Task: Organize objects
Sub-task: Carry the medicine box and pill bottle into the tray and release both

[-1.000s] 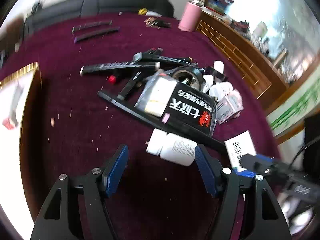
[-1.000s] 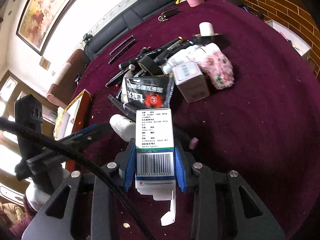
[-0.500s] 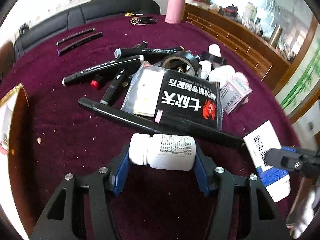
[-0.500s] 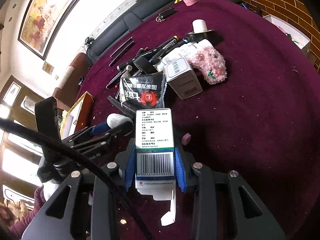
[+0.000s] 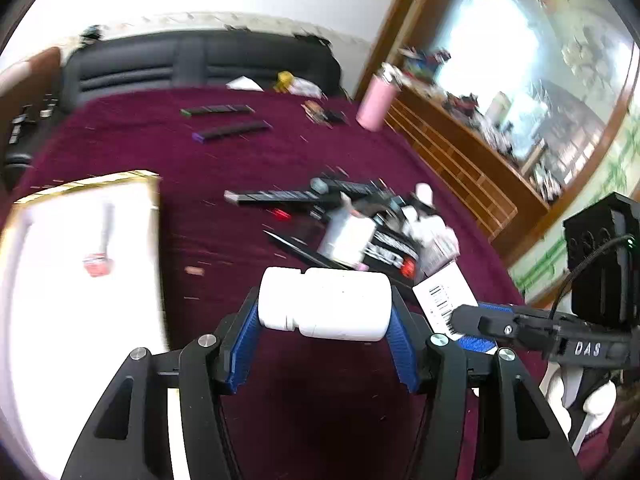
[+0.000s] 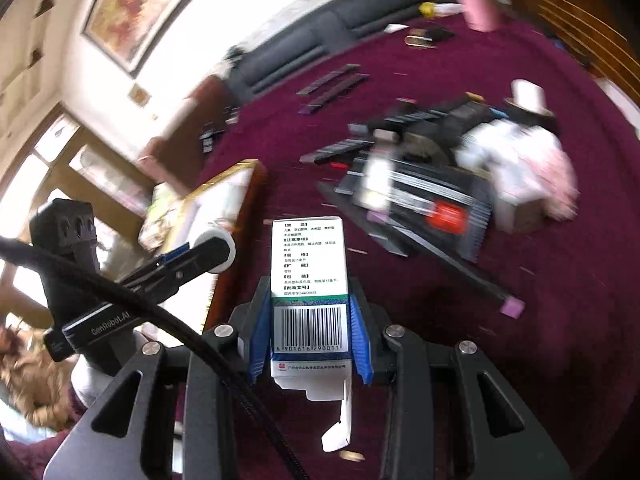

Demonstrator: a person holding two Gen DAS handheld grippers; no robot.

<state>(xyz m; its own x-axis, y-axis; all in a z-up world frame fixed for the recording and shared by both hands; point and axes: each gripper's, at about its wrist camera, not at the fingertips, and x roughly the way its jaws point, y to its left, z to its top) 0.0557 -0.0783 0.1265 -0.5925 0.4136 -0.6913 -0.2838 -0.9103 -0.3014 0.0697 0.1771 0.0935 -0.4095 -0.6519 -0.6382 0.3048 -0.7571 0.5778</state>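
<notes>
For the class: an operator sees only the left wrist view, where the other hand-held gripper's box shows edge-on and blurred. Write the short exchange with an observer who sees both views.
Operator: Is the box gripped squarely?
Observer: Yes. The right hand-held gripper clamps the medicine box on both narrow sides, at the barcode.
Operator: Is the box closed?
Observer: No. Its end flap hangs open, nearest the camera.
</notes>
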